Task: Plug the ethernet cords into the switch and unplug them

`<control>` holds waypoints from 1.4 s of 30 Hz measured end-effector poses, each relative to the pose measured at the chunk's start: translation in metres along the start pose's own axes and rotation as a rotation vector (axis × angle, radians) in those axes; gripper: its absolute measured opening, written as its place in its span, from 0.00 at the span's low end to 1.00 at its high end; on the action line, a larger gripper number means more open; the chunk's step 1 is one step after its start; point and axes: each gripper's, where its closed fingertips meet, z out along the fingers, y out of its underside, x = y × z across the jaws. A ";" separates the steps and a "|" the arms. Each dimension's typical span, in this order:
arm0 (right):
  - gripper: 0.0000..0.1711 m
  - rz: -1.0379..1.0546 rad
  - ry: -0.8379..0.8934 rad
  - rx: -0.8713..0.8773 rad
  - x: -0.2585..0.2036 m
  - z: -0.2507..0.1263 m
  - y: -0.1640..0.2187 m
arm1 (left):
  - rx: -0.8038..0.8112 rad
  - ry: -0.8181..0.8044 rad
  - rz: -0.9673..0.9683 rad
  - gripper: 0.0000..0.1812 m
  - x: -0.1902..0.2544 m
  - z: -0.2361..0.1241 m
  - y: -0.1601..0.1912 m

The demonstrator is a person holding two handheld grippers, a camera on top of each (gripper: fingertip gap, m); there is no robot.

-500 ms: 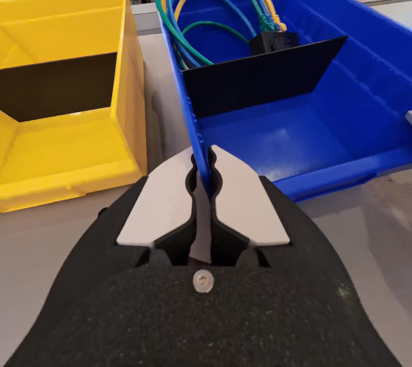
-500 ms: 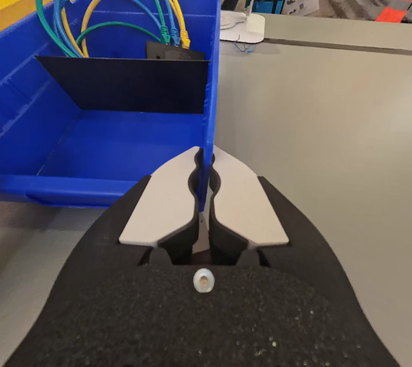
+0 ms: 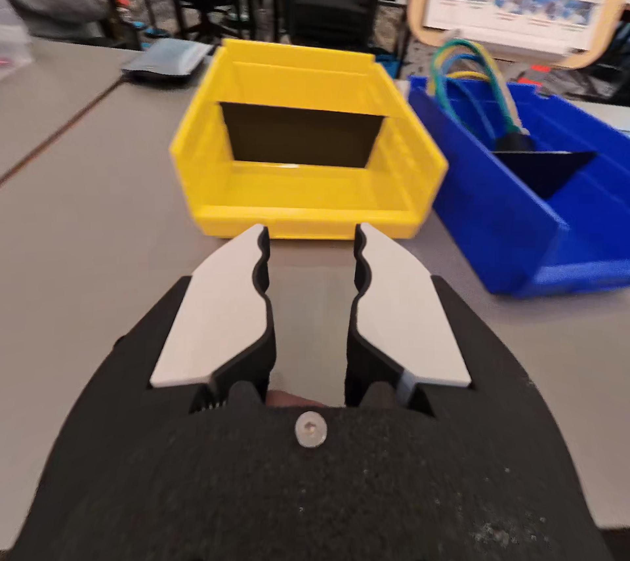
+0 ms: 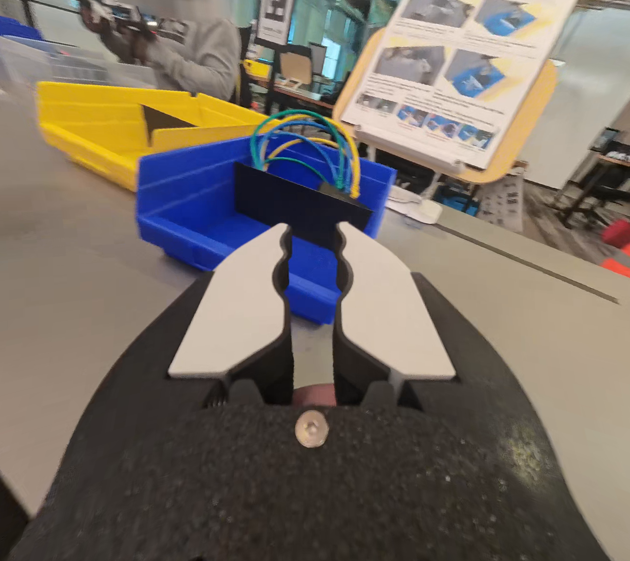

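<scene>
Blue bin (image 4: 191, 200) on the counter (image 4: 85, 271) holds the switch (image 4: 335, 191), cords (image 4: 306, 138) looping into it, behind a black divider (image 4: 293, 203). Right claw (image 4: 313, 234), part open and empty, faces it, nearer; left claw (image 3: 310, 234), wider open and empty, faces the yellow bin (image 3: 306, 142).

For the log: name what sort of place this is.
Probably a shared lab or workshop: grey worktables, yellow bin and blue bin holding looped ethernet cords, and an instruction poster on a stand.
</scene>
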 end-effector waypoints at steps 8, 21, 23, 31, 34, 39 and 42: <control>0.15 0.129 -0.430 -0.119 -0.108 -0.007 0.012 | -0.112 -0.096 0.085 0.32 -0.095 0.067 0.012; 0.25 0.172 -0.869 -0.526 -0.224 -0.009 0.021 | -0.149 -0.059 0.073 0.02 -0.101 0.082 0.009; 0.28 0.242 -0.760 -0.526 -0.221 0.021 0.009 | -0.156 -0.063 0.033 0.02 -0.101 0.061 0.016; 0.30 0.291 -0.337 -0.465 -0.235 0.105 0.001 | -0.174 -0.169 -0.029 0.01 -0.101 -0.030 0.043; 0.25 0.312 -0.274 -0.471 -0.248 0.118 0.002 | -0.177 -0.179 -0.031 0.01 -0.099 -0.045 0.048; 0.05 0.286 -0.143 -0.569 -0.242 0.125 0.012 | -0.131 -0.214 0.029 0.02 -0.094 -0.062 0.044; 0.03 0.289 -0.133 -0.559 -0.240 0.130 0.003 | -0.065 -0.250 0.081 0.02 -0.092 -0.073 0.028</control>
